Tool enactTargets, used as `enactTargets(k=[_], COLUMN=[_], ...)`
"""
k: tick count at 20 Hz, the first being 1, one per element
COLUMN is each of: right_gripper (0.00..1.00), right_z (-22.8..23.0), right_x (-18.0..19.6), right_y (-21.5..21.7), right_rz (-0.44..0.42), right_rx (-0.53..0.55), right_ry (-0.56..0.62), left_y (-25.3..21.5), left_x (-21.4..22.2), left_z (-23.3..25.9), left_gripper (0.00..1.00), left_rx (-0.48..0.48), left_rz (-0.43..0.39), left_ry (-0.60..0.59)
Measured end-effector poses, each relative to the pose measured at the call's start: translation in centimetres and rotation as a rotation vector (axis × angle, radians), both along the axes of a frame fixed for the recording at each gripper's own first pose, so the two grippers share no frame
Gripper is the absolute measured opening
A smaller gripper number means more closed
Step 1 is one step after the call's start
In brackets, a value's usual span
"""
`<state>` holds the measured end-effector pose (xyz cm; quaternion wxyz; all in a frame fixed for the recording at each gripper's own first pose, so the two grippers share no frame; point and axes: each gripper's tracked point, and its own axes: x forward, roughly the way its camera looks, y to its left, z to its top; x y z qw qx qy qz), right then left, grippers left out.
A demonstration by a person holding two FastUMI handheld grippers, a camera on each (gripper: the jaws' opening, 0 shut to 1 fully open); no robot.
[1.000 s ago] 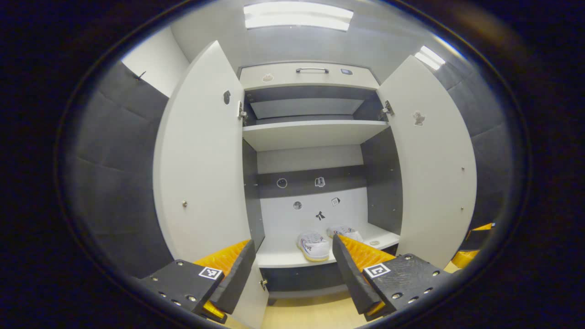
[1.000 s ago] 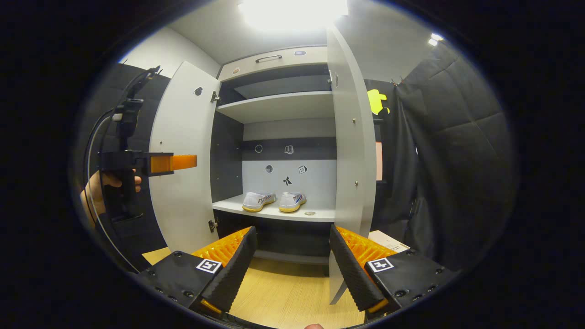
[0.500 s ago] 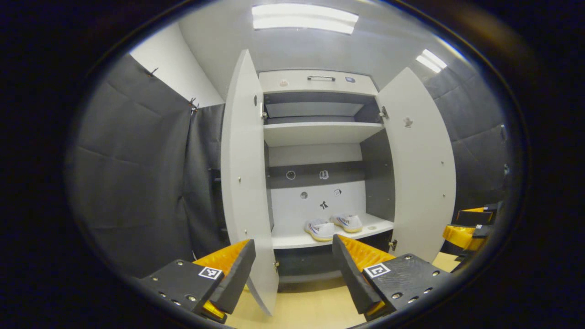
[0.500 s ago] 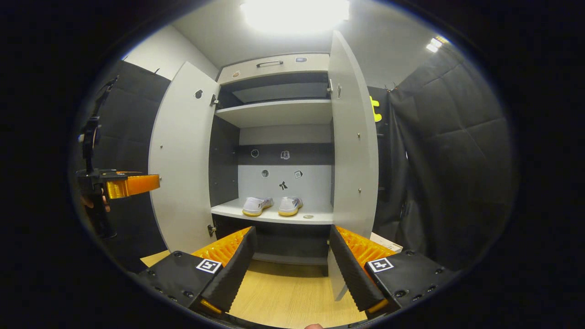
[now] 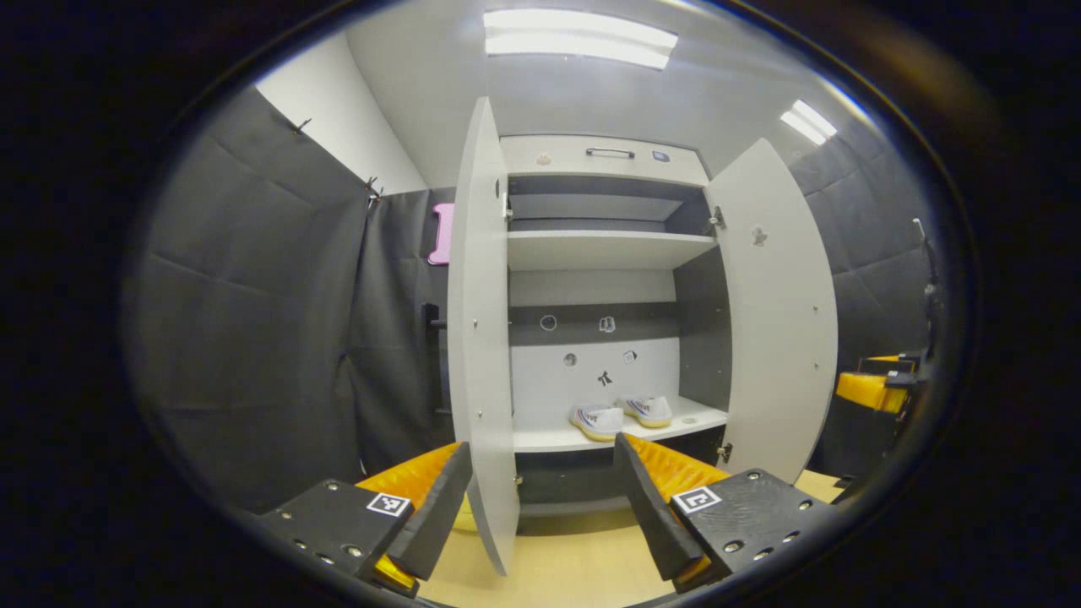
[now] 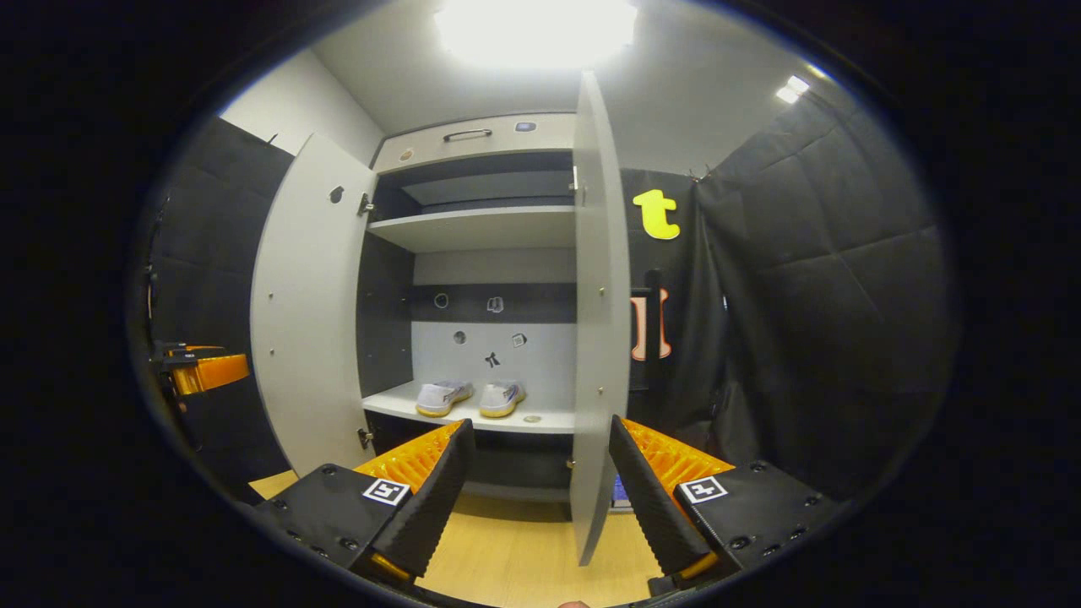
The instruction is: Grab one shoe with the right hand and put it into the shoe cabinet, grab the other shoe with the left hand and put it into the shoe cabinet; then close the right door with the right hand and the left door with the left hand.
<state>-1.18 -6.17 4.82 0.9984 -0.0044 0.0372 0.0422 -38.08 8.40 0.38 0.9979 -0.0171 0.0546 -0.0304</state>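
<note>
The shoe cabinet (image 5: 604,160) is seen ahead of both tongs, its two doors swung out toward them. In the left gripper view the left door (image 5: 481,338) is presented almost edge-on, standing between the spread fingers of the left tongs (image 5: 540,498) and just beyond them. In the right gripper view the right door (image 6: 595,321) is likewise seen nearly edge-on, between the fingers of the right tongs (image 6: 536,498) and a little past them. Both tongs are held apart and nothing is gripped by either.

The lower shelf (image 6: 473,420) lies well beyond the fingertips, and on it the pair of white sneakers (image 6: 469,397) is set side by side, the two shoes just beside each other. A small round object (image 6: 532,418), too small to be identified, lies on the shelf to the right of them.

The loading of the shoes is judged to be done, and the door-closing step is judged to be in hand, with neither door yet shut. For the next move, the right tongs would need to be brought to the outer face of the right door so that it can be pushed round on its hinges until flush with the cabinet front; the left door would then be treated the same way by the left tongs. Care would be called for so that a finger is not caught between door edge and frame.
</note>
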Motion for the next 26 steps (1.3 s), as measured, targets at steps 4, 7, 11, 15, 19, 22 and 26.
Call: enactTargets(k=[4,7,11,15,19,22,26], right_gripper=[1.00,1.00,1.00,1.00,1.00,0.91,0.89], right_z=[1.9,2.7,2.9,1.9,0.8,0.2,0.5], right_x=[1.4,2.7,5.0,7.3,8.7,9.1,8.9], right_y=[-4.8,-7.8,-11.6,-14.0,-14.0,-13.1,-12.0], right_rz=[-0.092,-0.158,-0.256,-0.346,-0.378,-0.369,-0.353], right_rx=[0.003,-0.017,-0.041,-0.045,-0.042,-0.081,-0.068], right_ry=[-0.022,-0.029,-0.018,0.012,0.053,0.068,0.069], left_y=[0.4,0.6,1.2,2.8,5.0,6.4,7.4], left_x=[-0.2,-0.2,-0.7,-1.3,-1.7,-2.3,-2.3], left_z=[0.1,0.2,0.3,0.0,-0.3,-0.7,-1.0], left_gripper=[0.97,0.97,0.97,0.97,0.97,0.97,0.97], left_rx=[0.006,-0.001,0.013,0.030,0.030,0.026,0.007], left_rz=[0.016,0.034,0.066,0.110,0.163,0.191,0.202], left_ry=[0.002,0.000,0.006,0.019,0.029,0.037,0.047])
